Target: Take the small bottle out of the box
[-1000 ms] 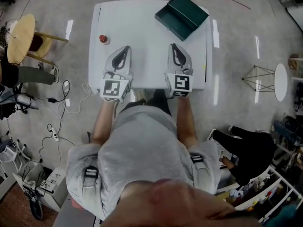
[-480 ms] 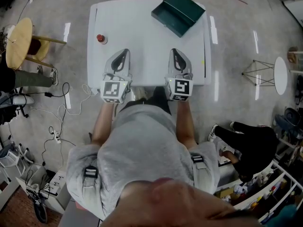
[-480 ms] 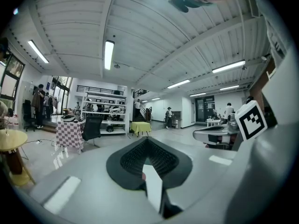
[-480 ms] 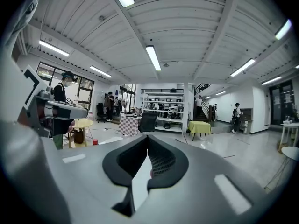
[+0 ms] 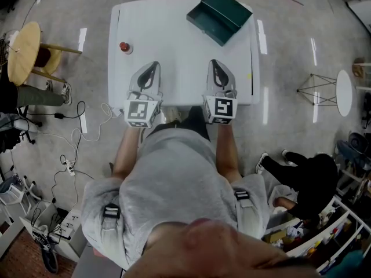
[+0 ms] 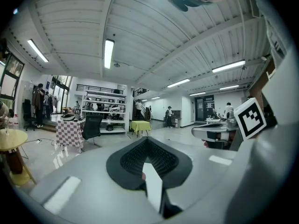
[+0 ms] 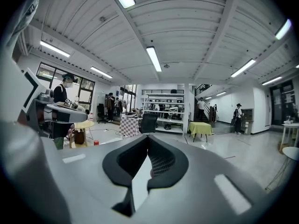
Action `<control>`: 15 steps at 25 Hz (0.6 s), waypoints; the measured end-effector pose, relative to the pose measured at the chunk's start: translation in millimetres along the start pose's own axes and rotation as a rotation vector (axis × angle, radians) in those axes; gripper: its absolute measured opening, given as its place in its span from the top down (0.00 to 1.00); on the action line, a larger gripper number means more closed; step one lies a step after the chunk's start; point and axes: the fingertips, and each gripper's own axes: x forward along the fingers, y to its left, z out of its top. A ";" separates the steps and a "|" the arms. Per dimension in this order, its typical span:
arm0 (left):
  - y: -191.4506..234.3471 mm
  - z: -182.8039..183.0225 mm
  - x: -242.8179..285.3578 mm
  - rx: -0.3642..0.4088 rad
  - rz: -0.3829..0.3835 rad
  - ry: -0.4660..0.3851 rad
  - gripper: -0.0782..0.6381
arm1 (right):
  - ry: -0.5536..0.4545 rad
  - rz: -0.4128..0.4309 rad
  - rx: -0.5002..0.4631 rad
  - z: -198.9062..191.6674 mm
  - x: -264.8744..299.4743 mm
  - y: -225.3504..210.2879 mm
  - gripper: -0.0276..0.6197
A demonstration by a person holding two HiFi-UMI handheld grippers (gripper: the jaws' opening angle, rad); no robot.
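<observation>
A dark green box (image 5: 219, 15) lies at an angle on the far right of the white table (image 5: 179, 45). Its top faces me and no bottle shows in any view. My left gripper (image 5: 152, 65) and right gripper (image 5: 213, 62) rest side by side over the near half of the table, pointing away from me, well short of the box. Both are shut with nothing between the jaws: in the left gripper view the left gripper (image 6: 147, 140) has its tips together, and in the right gripper view so does the right gripper (image 7: 148, 137).
A small red object (image 5: 124, 47) sits near the table's left edge, also seen as a red object (image 7: 96, 143) in the right gripper view. A round wooden stool (image 5: 26, 45) and floor cables (image 5: 75, 126) lie to the left. A person in black (image 5: 307, 178) crouches at the right.
The head view has shifted a little. Both grippers stay at the near table edge, shut, and the box has not moved.
</observation>
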 end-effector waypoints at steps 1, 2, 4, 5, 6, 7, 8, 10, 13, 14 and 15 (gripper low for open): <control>0.7 0.0 -0.1 -0.001 0.002 0.001 0.88 | 0.003 0.000 0.000 -0.5 -0.1 0.1 0.95; 1.4 -0.2 -0.1 -0.002 0.004 0.003 0.88 | 0.003 0.003 0.000 -0.9 0.2 0.4 0.95; 3.0 -0.3 0.7 -0.002 0.003 0.005 0.88 | -0.004 0.006 -0.001 -0.5 1.7 1.3 0.95; 4.0 0.3 1.0 0.000 0.002 0.004 0.88 | -0.003 0.006 -0.002 -0.8 2.3 2.0 0.95; 5.0 0.9 1.0 0.001 0.002 0.001 0.88 | 0.000 0.006 -0.002 -1.3 2.6 2.8 0.95; 5.5 1.5 0.9 0.001 0.002 0.000 0.88 | 0.001 0.006 -0.002 -1.9 2.7 3.6 0.95; 5.6 2.0 0.7 0.000 0.002 -0.002 0.88 | 0.001 0.007 -0.001 -2.4 2.6 4.3 0.95; 6.2 1.8 0.8 0.000 0.002 -0.001 0.88 | -0.001 0.006 0.005 -3.3 3.1 5.2 0.95; 7.4 1.4 1.9 0.004 -0.006 -0.002 0.88 | 0.004 0.001 0.009 -3.1 4.6 6.4 0.95; 7.5 1.3 2.0 0.005 -0.008 -0.001 0.88 | 0.005 0.000 0.010 -2.1 4.5 6.5 0.95; 7.5 1.2 1.9 0.007 -0.007 0.000 0.88 | 0.006 0.000 0.010 -1.5 3.7 6.5 0.95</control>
